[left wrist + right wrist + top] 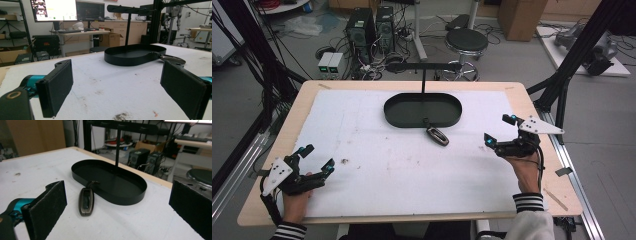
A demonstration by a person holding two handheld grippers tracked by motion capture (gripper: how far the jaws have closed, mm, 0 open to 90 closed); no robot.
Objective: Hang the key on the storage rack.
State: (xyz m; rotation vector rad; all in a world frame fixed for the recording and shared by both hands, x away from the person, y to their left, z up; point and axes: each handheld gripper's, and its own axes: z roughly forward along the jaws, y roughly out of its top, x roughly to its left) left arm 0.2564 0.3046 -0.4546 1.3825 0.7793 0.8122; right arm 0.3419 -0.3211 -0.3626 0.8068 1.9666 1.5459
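We see one key fob [437, 135] lying just beside the black tray [397, 118], nothing blocking it; left gripper [316, 159] and right gripper [499, 129] both gape empty, well apart from the tray

Key fob [86, 201]: glossy bronze metal. Tray [130, 192]: matt black metal. Table cover [377, 170]: rough, stained white.

Grey floor [602, 115] all around, strewn with tangled cables. At upper centre of the high view, two black computer towers [371, 27] standing side by side, a round black stool [466, 41] just right of them. Cardboard box [522, 17] at upper right. In the left gripper view, lit monitors [67, 10] at upper left over a desk [82, 32]; wooden cabinets [125, 30] behind.
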